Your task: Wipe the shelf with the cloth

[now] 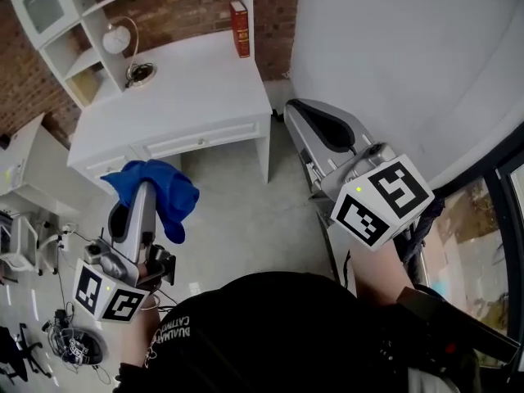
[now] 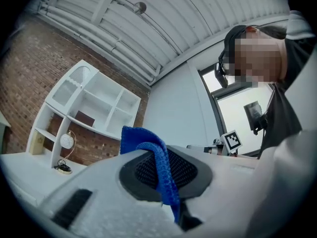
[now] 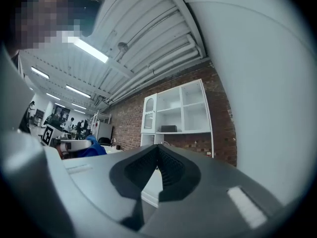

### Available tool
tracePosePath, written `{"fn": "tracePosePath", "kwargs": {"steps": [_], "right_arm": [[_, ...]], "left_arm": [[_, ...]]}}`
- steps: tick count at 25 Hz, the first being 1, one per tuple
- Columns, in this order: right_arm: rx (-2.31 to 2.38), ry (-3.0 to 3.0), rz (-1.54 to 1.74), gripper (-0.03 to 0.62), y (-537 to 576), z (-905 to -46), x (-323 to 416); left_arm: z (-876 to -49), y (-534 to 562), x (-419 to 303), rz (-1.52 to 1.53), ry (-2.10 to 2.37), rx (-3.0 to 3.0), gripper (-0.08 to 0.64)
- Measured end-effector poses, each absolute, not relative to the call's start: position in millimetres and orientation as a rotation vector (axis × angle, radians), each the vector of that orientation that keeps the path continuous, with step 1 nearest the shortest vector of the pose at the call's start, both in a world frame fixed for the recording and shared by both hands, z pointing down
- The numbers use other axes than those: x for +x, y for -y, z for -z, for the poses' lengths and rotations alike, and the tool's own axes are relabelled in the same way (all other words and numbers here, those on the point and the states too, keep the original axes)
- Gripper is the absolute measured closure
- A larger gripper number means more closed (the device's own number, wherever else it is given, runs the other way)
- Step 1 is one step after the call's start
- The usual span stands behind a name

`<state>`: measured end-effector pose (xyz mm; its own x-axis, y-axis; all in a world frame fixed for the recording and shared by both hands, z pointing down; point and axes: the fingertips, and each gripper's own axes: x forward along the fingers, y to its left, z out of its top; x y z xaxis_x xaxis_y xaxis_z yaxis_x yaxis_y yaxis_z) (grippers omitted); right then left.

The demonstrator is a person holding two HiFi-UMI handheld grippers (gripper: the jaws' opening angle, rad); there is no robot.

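A blue cloth (image 1: 155, 188) hangs bunched from my left gripper (image 1: 144, 190), which is shut on it low at the left of the head view, out over the floor in front of the white desk (image 1: 188, 97). In the left gripper view a fold of the cloth (image 2: 159, 168) is pinched between the jaws. The white shelf unit (image 1: 74, 23) stands on the desk against the brick wall, and its open compartments (image 2: 94, 108) show ahead. My right gripper (image 1: 297, 110) is shut with nothing in it, its tip beside the desk's right end. The shelf unit (image 3: 178, 113) lies ahead of it.
On the desk stand a red book (image 1: 240, 29) and a round clock on a curved stand (image 1: 119, 39). A grey wall (image 1: 393, 56) rises at the right. Cables and small items (image 1: 70, 346) lie on the floor at the lower left, beside another white table (image 1: 24, 170).
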<state>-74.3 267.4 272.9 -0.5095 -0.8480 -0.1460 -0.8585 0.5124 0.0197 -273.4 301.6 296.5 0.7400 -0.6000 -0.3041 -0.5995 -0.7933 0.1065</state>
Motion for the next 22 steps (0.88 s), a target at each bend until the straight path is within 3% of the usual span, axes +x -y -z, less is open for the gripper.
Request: {"fn": "tracePosePath", "kwargs": {"steps": [11, 22], "right_arm": [[-1.562, -2.61, -0.144, 0.584, -251.0, -284.7, -119.3], [-1.563, -2.673, -0.139, 0.584, -208.2, -299.2, -137.9]], "left_arm": [[-298.7, -297.3, -323.8, 0.518, 0.994, 2.954, 0.54], [-306.9, -250.7, -327.2, 0.536, 0.943, 2.932, 0.54]]}}
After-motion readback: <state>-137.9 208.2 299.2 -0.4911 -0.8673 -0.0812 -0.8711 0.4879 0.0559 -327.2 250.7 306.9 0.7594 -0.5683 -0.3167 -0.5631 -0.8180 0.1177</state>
